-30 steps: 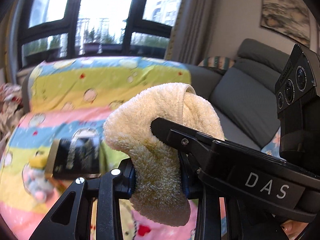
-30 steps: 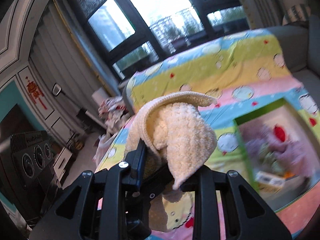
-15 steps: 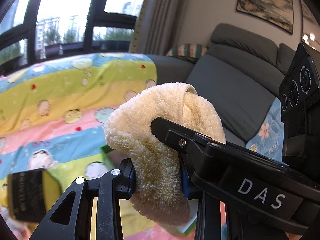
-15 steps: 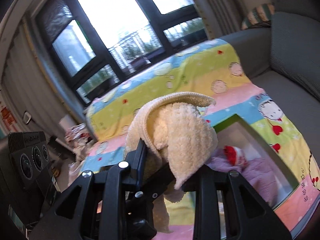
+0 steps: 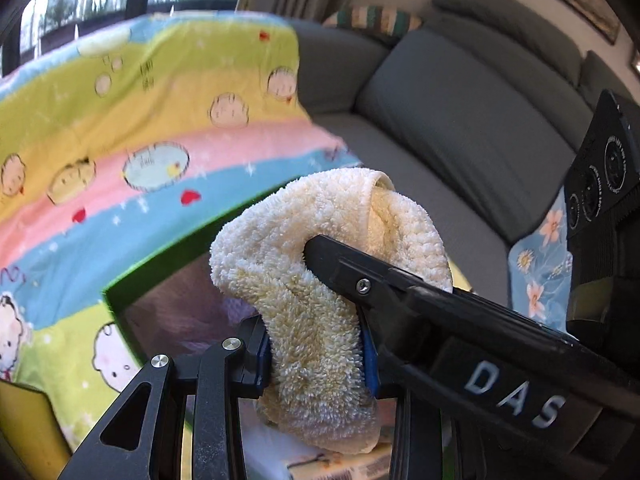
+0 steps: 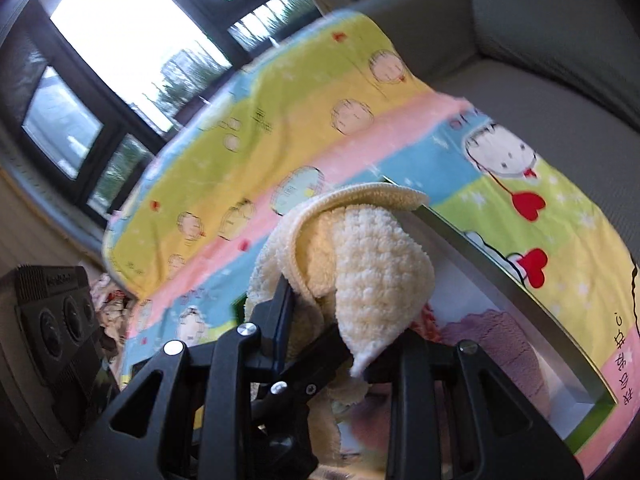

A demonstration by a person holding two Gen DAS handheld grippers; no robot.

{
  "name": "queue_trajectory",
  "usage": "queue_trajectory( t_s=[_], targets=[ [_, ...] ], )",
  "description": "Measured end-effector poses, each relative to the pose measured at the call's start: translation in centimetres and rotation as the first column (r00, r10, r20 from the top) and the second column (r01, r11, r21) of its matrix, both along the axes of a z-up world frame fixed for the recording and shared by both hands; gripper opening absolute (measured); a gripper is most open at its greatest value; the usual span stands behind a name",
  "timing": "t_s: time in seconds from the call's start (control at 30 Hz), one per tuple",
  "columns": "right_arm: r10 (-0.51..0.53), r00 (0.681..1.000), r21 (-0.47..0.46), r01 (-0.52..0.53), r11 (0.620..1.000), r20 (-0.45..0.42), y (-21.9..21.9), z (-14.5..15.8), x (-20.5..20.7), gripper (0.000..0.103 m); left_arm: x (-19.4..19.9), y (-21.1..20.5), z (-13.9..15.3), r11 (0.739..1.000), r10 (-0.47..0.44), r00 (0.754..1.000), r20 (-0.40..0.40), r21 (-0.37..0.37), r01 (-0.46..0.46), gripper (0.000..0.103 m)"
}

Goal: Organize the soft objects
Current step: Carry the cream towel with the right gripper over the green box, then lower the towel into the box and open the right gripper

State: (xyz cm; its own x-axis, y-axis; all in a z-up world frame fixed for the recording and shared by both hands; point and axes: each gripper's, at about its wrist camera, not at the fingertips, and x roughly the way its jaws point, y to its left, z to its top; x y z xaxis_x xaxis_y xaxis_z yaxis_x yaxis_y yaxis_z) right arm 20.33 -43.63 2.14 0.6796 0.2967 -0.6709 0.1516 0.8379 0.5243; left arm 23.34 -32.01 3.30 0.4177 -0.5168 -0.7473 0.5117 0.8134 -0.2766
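Both pairs of jaws are closed on the same cream towel (image 5: 320, 280) — the left gripper (image 5: 316, 356) pinches a thick fold of it between its blue-edged pads, and the right gripper (image 6: 344, 316) clamps another bunch, one pad pressed into the pile while a loose flap hangs over the other side. In the left wrist view the right gripper's black finger lies across the towel from the right, its tip buried in the fabric.

From largest to smallest: the grey sofa (image 5: 460, 120) fills the far side, its seat and back cushions bare toward the right. Over its left part lies a cartoon-print blanket (image 5: 120, 120) in bands of yellow-green, pink and blue, reaching to the sofa's front edge. On the blanket sits an open box with a green rim (image 6: 520, 280), one corner pointing toward the back of the sofa; inside it a lilac plush fabric (image 6: 492, 332) shows, blurred. The towel is held in the air just above this box, over its near part, not touching it as far as can be seen.

The towel is bunched rather than flat — in the left view its long axis runs roughly upright, a rounded folded crown at the top and a ragged end hanging below the pads. In the right view the hemmed edge arches over the top and the flap's corner points downward.
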Motion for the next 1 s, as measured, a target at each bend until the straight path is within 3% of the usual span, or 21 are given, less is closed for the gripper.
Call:
queue_trajectory(
  t_s=[0.3, 0.67, 0.8, 0.87, 0.93, 1.0],
  targets=[
    [0.001, 0.991, 0.016, 0.001, 1.000, -0.131, -0.4, -3.5, 1.8, 0.028, 1.3, -0.7, -3.2, 0.999, 0.024, 0.993, -0.113, 0.041, -0.019, 0.035],
    [-0.002, 0.985, 0.014, 0.005, 1.000, -0.170, -0.1, -4.6, 2.2, 0.028, 2.0, -0.6, -4.6, 0.998, 0.047, 0.986, -0.162, 0.048, -0.040, 0.036],
    [0.005, 0.988, 0.040, 0.001, 0.999, -0.152, -0.1, -3.8, 1.4, 0.045, 1.2, 0.1, -3.6, 0.997, 0.061, 0.983, -0.174, 0.048, -0.054, 0.036],
    [0.007, 0.992, 0.031, -0.003, 1.000, -0.129, 0.1, -2.8, 0.6, 0.066, 0.4, 0.8, -2.6, 0.997, 0.063, 0.985, -0.164, 0.052, -0.055, 0.046],
    [0.000, 0.995, 0.043, 0.004, 0.999, -0.095, 0.1, -1.8, -0.4, 0.076, -0.6, 1.6, -1.3, 0.996, 0.073, 0.989, -0.128, 0.065, -0.065, 0.073],
    [-0.005, 0.998, 0.057, 0.008, 0.998, -0.055, 0.2, -0.7, -1.7, 0.081, -1.7, 2.5, -0.1, 0.993, 0.093, 0.992, -0.084, 0.078, -0.087, 0.081]
  ],
)
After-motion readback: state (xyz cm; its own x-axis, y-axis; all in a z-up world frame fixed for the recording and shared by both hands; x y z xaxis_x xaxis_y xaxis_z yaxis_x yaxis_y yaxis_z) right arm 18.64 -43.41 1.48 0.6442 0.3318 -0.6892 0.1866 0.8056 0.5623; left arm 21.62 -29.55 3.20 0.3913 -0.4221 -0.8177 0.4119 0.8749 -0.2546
